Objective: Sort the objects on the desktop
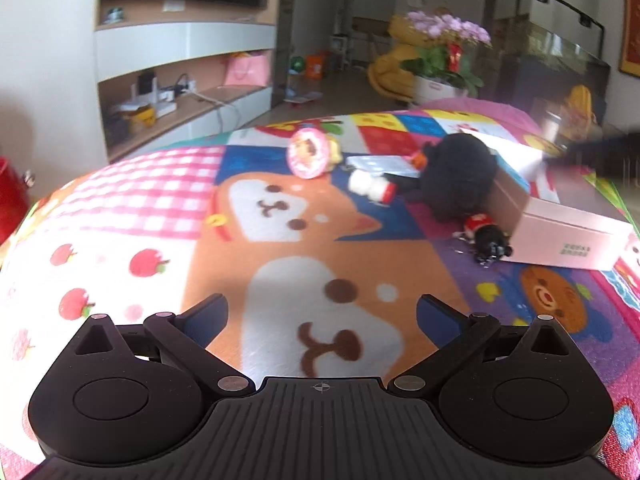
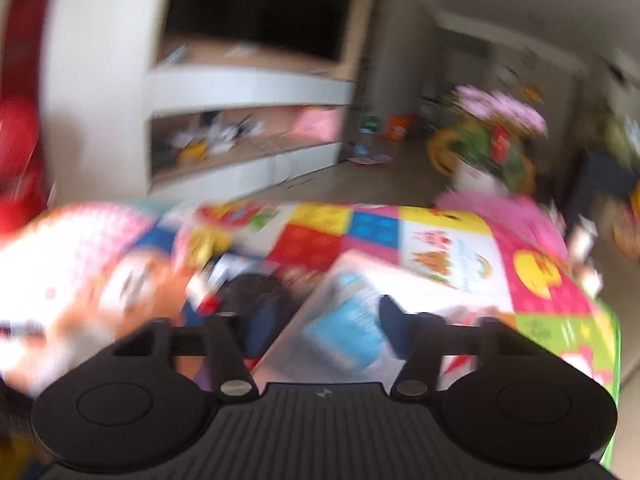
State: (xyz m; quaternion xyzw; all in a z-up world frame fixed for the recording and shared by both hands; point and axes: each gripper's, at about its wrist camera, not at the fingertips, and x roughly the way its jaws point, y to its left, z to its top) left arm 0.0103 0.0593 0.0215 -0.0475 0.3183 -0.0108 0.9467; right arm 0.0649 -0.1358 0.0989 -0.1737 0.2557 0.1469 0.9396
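On the colourful cartoon blanket (image 1: 280, 216) lie a round pink toy (image 1: 306, 154), a small white bottle with a red cap (image 1: 370, 188), a flat silvery pack (image 1: 380, 164), a black plush toy (image 1: 460, 176), a small red-and-black keychain figure (image 1: 486, 236) and an open pink box (image 1: 560, 232). My left gripper (image 1: 320, 312) is open and empty, well short of them. My right gripper (image 2: 324, 320) is open over the box's edge (image 2: 352, 312); that view is blurred. The black plush (image 2: 256, 284) lies just to its left.
A TV shelf unit (image 1: 180, 60) stands behind the table on the left. A pot of purple flowers (image 1: 448, 52) stands on the floor behind. A red object (image 1: 12, 196) is at the far left edge. The blanket's green edge (image 2: 612, 344) falls away on the right.
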